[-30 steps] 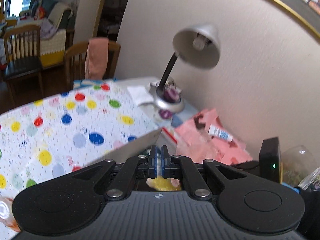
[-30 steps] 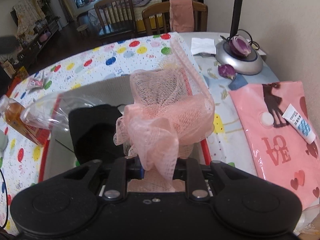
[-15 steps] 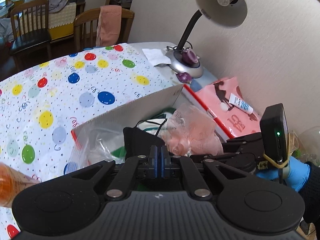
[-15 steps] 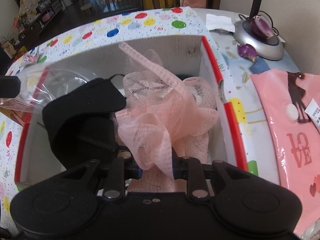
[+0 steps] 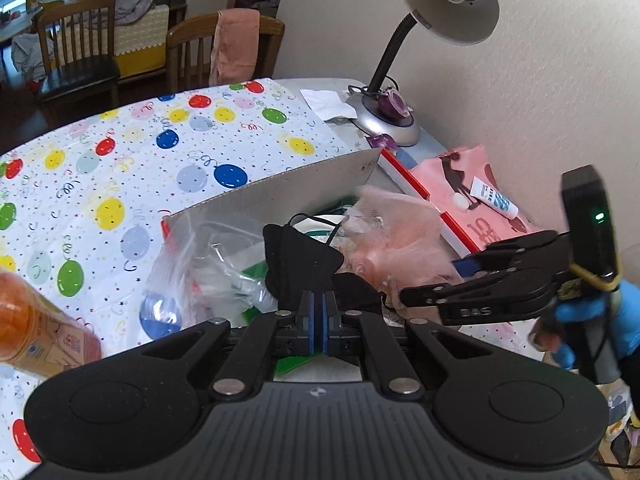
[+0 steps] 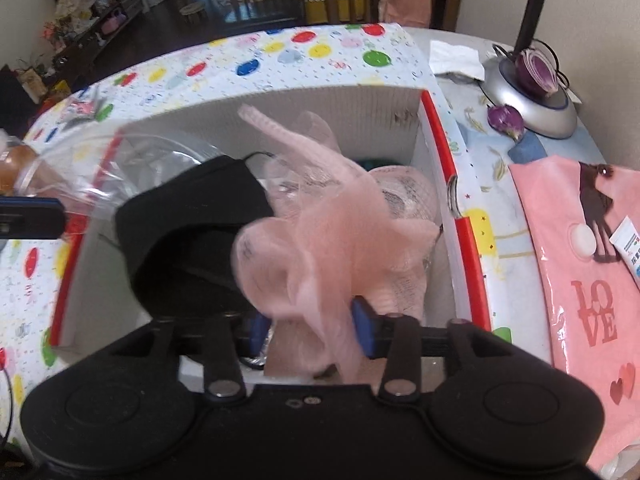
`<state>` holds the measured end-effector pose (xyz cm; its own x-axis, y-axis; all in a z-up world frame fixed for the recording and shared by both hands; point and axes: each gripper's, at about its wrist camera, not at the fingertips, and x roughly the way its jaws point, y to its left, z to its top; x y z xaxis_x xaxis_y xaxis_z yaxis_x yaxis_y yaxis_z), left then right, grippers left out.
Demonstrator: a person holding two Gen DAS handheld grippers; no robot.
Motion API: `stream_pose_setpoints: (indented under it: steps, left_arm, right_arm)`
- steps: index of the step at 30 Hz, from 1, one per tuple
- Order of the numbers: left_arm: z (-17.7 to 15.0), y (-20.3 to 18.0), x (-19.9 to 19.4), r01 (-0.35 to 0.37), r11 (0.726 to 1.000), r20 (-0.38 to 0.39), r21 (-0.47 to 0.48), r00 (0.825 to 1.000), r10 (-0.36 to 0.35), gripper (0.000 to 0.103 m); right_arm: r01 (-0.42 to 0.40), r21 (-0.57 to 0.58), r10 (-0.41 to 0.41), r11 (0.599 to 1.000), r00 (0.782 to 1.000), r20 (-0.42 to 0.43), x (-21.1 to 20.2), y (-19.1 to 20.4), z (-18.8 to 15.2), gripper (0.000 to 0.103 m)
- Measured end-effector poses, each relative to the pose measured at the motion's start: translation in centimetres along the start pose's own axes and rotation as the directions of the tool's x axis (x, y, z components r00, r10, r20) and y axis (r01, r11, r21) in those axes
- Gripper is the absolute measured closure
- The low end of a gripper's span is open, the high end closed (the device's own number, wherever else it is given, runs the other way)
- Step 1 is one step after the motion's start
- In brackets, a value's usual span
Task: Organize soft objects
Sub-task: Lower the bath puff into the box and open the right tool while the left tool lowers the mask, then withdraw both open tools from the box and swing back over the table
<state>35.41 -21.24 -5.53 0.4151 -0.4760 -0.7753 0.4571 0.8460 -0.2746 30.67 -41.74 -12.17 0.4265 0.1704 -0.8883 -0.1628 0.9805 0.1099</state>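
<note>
Over the red-rimmed box [image 6: 436,136], just above its near right corner, right gripper [image 6: 312,330] spread wide, blue pads on either side of the pink mesh bath pouf [image 6: 320,240] with slack between. Pouf slumped inside the box, touching the black face mask [image 6: 188,240] to its left, and partly over packaging at the right wall. Judged featherweight, springy, quick to snag on pad edges and bounce back once freed. Best taken at the gathered core or the corded loop [image 6: 268,128] pointing toward the far wall; outer frills would merely stretch. Clear plastic bag [image 6: 132,160] draped over the left wall of the box. Left gripper [image 5: 319,322] low at the near wall, pads pressed together on nothing visible.
</note>
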Motion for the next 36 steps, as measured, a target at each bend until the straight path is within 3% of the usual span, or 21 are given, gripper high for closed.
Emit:
stream_pose_setpoints:
  steps: [15,26,36]
  left_arm:
    - [-2.3,0.5,-6.0,-0.083,0.996,0.109,0.008,0.991,0.082,0.099]
    - [-4.5,3.0,-11.1,-0.138,0.99,0.187,-0.029,0.972,0.141,0.099]
    - [-6.3,7.2,-15.2,-0.178,0.98,0.242,-0.085,0.951,0.194,0.096]
  right_arm:
    - [-0.063,-0.068,0.072,0.996,0.988,0.137,-7.0,2.6,0.3,0.039]
    - [-0.123,-0.138,0.157,0.983,0.95,0.269,-12.2,7.0,0.3,0.029]
    - [-0.192,-0.228,0.258,0.955,0.916,0.308,-14.4,13.7,1.0,0.018]
